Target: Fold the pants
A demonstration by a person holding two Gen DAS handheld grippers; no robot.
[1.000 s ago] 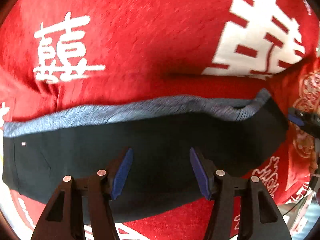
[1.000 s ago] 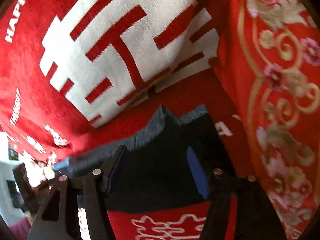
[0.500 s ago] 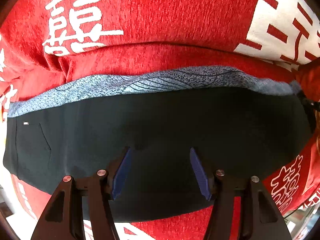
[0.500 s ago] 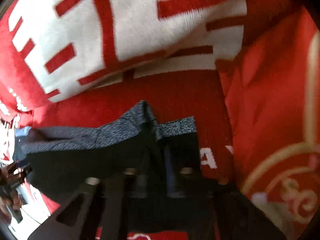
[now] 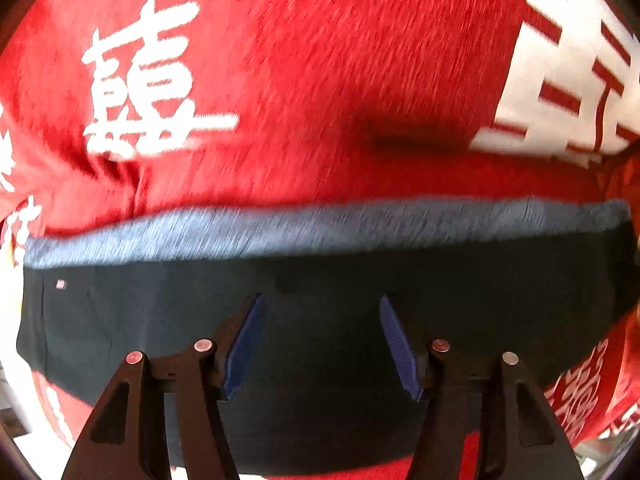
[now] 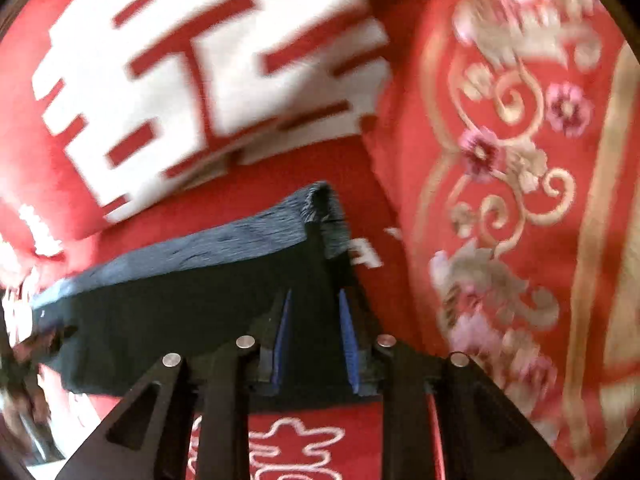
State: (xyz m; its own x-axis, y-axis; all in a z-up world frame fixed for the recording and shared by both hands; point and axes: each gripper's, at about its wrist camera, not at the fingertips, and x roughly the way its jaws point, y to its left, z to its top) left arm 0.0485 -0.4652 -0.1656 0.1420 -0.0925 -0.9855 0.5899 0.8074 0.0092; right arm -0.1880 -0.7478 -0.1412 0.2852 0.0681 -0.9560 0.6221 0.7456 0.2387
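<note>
Dark navy pants (image 5: 320,304) with a blue-grey heathered waistband (image 5: 304,228) lie across a red blanket with white characters (image 5: 304,80). My left gripper (image 5: 320,340) is open above the middle of the pants, its blue pads apart and empty. In the right wrist view the pants (image 6: 180,304) stretch to the left. My right gripper (image 6: 314,320) has its pads closed in on a pinched ridge of dark fabric at the right end of the pants, just below the waistband (image 6: 264,232).
A red cloth with gold and pink floral embroidery (image 6: 520,200) lies right of the pants. The blanket's large white character patch (image 6: 200,80) lies beyond the waistband. A pale floor or edge shows at the left rim (image 5: 8,380).
The right gripper, wide open a second ago, has closed on the right end of the pants and raised it. The left view has shifted; the left gripper stays open over the pants.
</note>
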